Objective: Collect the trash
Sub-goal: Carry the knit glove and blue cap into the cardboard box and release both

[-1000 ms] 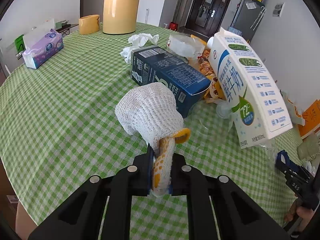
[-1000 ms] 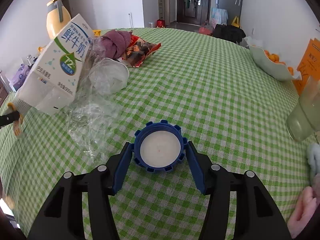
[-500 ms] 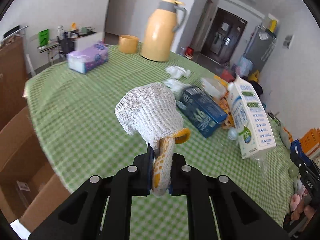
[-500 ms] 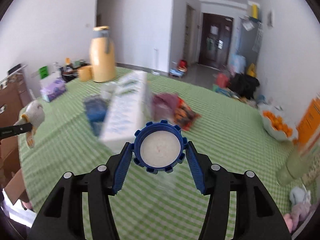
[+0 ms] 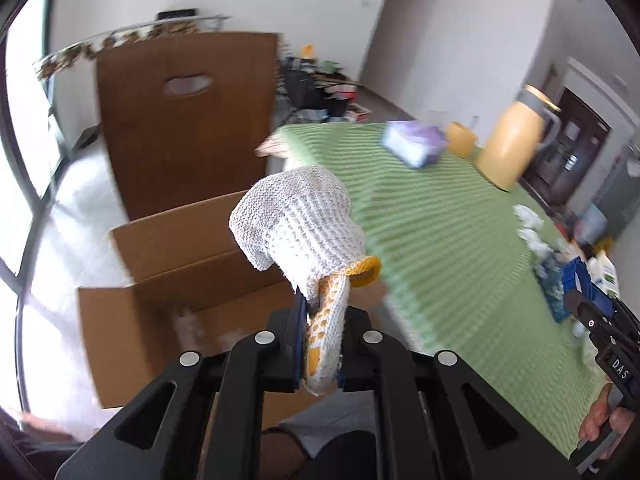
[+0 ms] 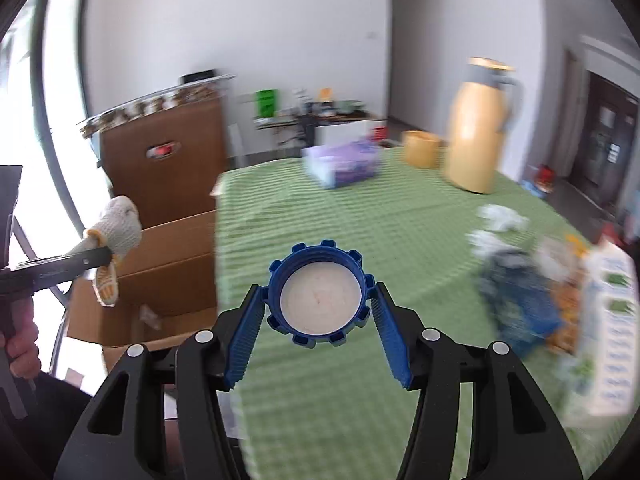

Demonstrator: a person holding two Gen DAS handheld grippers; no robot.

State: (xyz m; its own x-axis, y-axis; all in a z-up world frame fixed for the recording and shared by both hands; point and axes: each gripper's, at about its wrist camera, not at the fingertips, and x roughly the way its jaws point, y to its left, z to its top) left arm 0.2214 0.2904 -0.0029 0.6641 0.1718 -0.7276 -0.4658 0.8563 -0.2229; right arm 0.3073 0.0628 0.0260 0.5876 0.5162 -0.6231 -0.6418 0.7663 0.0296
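Note:
My left gripper (image 5: pixel 322 340) is shut on a white knitted glove (image 5: pixel 300 228) with a yellow cuff, held in the air over the open cardboard box (image 5: pixel 168 280) beside the table. The glove also shows in the right wrist view (image 6: pixel 114 232), above the box (image 6: pixel 168 264). My right gripper (image 6: pixel 318 304) is shut on a blue bottle cap (image 6: pixel 318 300) with a white inside, held above the green checked tablecloth (image 6: pixel 400 240) near its left edge.
On the table stand a yellow thermos (image 6: pixel 478 128), a yellow cup (image 6: pixel 420 148), a purple tissue pack (image 6: pixel 344 162), crumpled tissues (image 6: pixel 500 216), a blue carton (image 6: pixel 520 304) and a white milk carton (image 6: pixel 608 328). A tall brown box (image 5: pixel 184 120) stands behind the open box.
Both grippers have swung left, away from the trash pile. The left one with the glove is now over the open cardboard box; the right one with the cap nears the table's left edge.

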